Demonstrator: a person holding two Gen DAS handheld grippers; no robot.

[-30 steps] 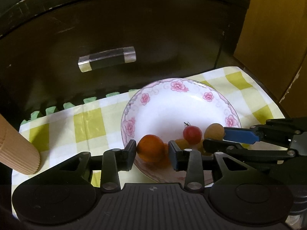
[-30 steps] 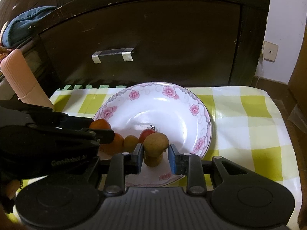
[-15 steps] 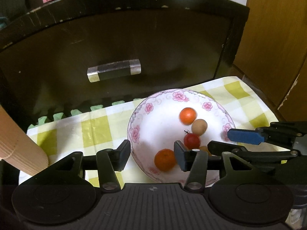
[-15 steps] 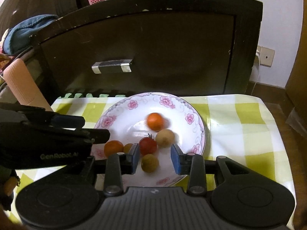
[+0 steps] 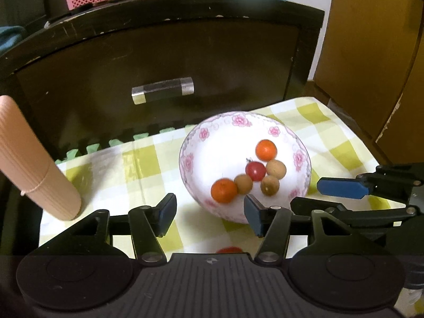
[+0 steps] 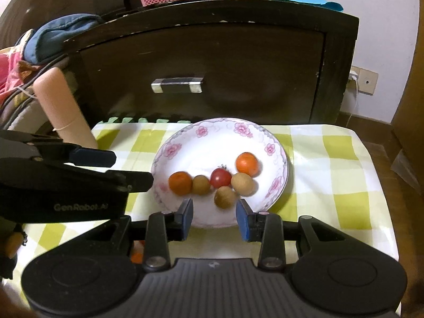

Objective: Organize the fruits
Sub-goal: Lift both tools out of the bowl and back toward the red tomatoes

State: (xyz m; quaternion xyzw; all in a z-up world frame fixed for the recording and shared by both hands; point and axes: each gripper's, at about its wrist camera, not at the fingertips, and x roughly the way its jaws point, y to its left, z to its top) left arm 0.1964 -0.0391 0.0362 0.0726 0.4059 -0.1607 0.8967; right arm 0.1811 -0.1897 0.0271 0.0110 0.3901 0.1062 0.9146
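A white plate point(image 5: 212, 153) point(image 6: 201, 156) with pink flowers holds two small oranges point(image 5: 224, 190) point(image 5: 266, 149), a red cherry tomato point(image 5: 255, 171) point(image 6: 220, 178) and three brown round fruits point(image 5: 276, 169) point(image 6: 224, 197). My left gripper point(image 5: 209, 217) hovers just in front of the plate's near rim. Its jaws are opening and nothing is between them. My right gripper point(image 6: 214, 218) stands open before the plate's near edge with its pads apart and empty. Each gripper shows from the side in the other's view.
The plate sits on a yellow-checked cloth point(image 5: 137, 164) on a small table. Behind stands a dark cabinet with a drawer handle point(image 5: 163, 90). A rolled pink mat point(image 5: 34, 164) leans at the left. A reddish fruit point(image 5: 229, 250) peeks out under the left gripper's body.
The left gripper let go of an orange and the right let go of a brown fruit. Both pulled back and up from the plate. The fruits rolled apart on the plate.
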